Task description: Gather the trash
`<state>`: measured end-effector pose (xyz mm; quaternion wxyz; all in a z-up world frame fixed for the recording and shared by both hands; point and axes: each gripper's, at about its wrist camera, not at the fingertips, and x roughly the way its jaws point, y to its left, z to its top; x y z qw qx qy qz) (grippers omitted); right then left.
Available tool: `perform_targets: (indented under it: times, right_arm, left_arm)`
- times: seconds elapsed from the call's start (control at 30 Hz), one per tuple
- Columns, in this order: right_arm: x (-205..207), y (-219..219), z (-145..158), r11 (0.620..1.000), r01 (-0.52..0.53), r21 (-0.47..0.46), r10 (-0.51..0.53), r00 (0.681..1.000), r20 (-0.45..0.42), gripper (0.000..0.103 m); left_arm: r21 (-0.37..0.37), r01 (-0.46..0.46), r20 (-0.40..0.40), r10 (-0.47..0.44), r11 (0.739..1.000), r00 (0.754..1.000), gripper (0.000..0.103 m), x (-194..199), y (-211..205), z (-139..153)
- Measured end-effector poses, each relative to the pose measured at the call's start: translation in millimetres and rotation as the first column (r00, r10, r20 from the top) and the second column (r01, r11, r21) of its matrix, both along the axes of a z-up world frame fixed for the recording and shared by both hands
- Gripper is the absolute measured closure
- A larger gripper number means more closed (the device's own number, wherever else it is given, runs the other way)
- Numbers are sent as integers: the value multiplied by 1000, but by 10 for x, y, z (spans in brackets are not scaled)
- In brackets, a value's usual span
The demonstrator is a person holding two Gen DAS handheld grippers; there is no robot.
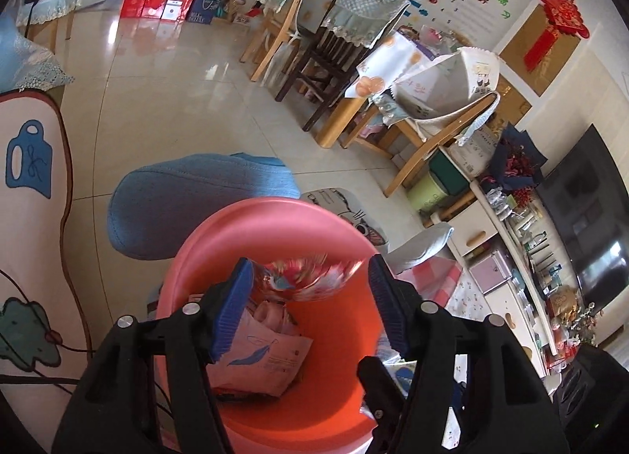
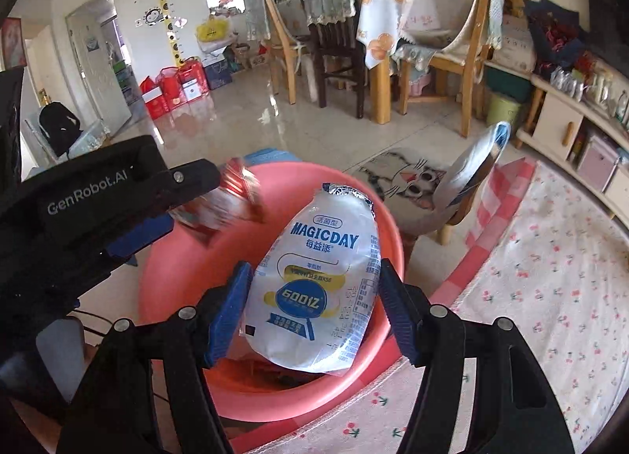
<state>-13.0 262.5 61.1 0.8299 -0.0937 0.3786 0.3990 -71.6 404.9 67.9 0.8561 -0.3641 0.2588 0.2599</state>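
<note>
A pink plastic bin (image 1: 298, 407) stands on the floor below both grippers; it also shows in the right wrist view (image 2: 177, 269). My left gripper (image 1: 308, 283) is open over the bin, and a blurred red and silver wrapper (image 1: 310, 277) is in the air between its fingertips. Paper trash (image 1: 263, 359) lies inside the bin. My right gripper (image 2: 314, 289) is over the bin with a white MAGICDAY pouch (image 2: 318, 289) between its fingers. The left gripper (image 2: 98, 202) shows at the left of the right wrist view with the wrapper (image 2: 224, 198) beside it.
A blue cushion (image 1: 188, 202) and a cat-face stool (image 2: 409, 179) stand behind the bin. A cherry-print rug (image 2: 550, 277) lies to the right. Dining chairs (image 2: 338, 41) and a table stand farther back. A low cabinet (image 2: 570, 127) runs along the right wall.
</note>
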Motion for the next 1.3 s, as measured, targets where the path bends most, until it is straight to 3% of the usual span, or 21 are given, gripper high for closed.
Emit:
perform_targets:
  times: [0.03, 0.07, 0.17, 0.4, 0.57, 0.87, 1.07, 1.3]
  right_arm:
    - [16, -15, -7, 1000, 10, -4, -10, 1000, 3, 33]
    - [19, -38, -10, 1000, 22, -4, -22, 1000, 4, 23]
    - [11, -143, 9, 998, 56, 21, -56, 998, 5, 15]
    - [-71, -578, 138, 982, 179, 57, -182, 981, 70, 10]
    - [-129, -962, 213, 964, 257, 71, -263, 961, 92, 10]
    - [-328, -1687, 294, 925, 378, 38, -380, 914, 143, 10]
    - [-506, -2186, 308, 884, 466, 37, -466, 873, 144, 9]
    - [-801, -2695, 295, 841, 539, 46, -539, 826, 163, 9]
  left_arm:
    - [2, -2, -7, 2, 1000, 1000, 37, 6, 5, -8]
    - [4, -7, -14, 7, 1000, 1000, 29, 11, 18, -13]
    - [14, -14, -16, 14, 1000, 1000, 23, -20, 6, -8]
    - [106, 26, -67, -19, 994, 998, 12, 110, -158, 28]
    - [229, 119, -106, -96, 966, 990, 7, 195, -430, 123]
    - [368, 269, -112, -245, 890, 963, 4, 233, -1009, 281]
    - [462, 367, -113, -356, 808, 928, 4, 192, -1508, 337]
    - [578, 433, -118, -453, 692, 883, 4, 32, -2151, 425]
